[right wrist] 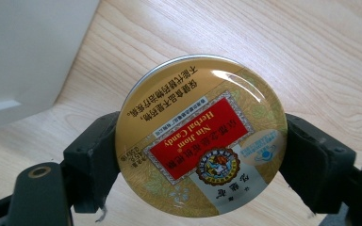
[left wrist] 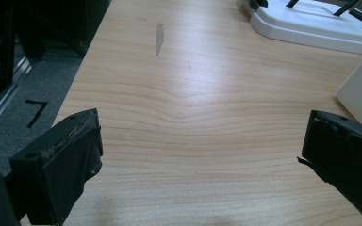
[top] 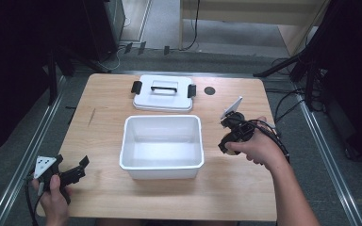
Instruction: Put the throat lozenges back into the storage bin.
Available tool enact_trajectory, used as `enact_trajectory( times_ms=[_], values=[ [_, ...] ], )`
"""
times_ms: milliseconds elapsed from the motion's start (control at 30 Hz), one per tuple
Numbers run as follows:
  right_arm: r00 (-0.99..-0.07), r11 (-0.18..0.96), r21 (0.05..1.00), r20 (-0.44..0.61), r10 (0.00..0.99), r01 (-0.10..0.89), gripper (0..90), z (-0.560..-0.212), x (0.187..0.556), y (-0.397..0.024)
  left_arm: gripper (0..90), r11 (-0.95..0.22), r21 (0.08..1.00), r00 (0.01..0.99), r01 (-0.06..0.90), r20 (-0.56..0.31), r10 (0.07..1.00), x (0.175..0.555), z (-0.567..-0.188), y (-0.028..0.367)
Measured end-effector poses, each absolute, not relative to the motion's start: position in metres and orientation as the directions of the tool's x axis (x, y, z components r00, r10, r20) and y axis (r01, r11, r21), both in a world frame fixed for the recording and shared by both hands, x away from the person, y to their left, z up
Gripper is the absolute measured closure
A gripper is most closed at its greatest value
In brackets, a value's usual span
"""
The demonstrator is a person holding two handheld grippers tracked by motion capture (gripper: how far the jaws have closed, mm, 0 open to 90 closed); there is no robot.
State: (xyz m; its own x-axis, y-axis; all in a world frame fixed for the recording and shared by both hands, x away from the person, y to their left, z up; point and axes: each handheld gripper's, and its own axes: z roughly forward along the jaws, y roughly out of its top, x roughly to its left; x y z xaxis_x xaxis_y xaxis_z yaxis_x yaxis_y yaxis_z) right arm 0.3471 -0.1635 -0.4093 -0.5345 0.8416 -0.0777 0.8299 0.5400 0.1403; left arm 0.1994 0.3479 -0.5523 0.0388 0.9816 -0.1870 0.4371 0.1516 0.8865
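L claw (top: 75, 170) nearest, low at front-left corner of worktop (top: 99, 99), jaws spread wide w/ nothing between, bare wood under them. White bin (top: 162, 141) mid-worktop, open. R claw (top: 230, 123) just right of the bin, raised off the wood, clamped on round gold candy tin (right wrist: 200, 136) across its rim, lid facing the cam. White lid (top: 162, 93) w/ black handle lies flat behind the bin.

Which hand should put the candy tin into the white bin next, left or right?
Right. The right gripper is already shut on the candy tin just beside the open white bin. The left gripper sits open and empty near the table's front left corner.
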Motion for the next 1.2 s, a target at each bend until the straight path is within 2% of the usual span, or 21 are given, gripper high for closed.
enact_trajectory(
  times_ms=[667,1200],
  values=[
    [-0.603,0.609,0.148,-0.088,0.793,0.779,20.1,-0.372,0.342,-0.124,0.0,0.15,0.887,0.04,0.436,-0.186,0.982,0.2,-0.552,0.347],
    [-0.665,0.67,0.161,-0.092,0.741,0.725,20.1,-0.358,0.339,-0.091,0.0,0.149,0.887,0.042,0.437,-0.185,0.982,0.2,-0.552,0.347]
  ],
)
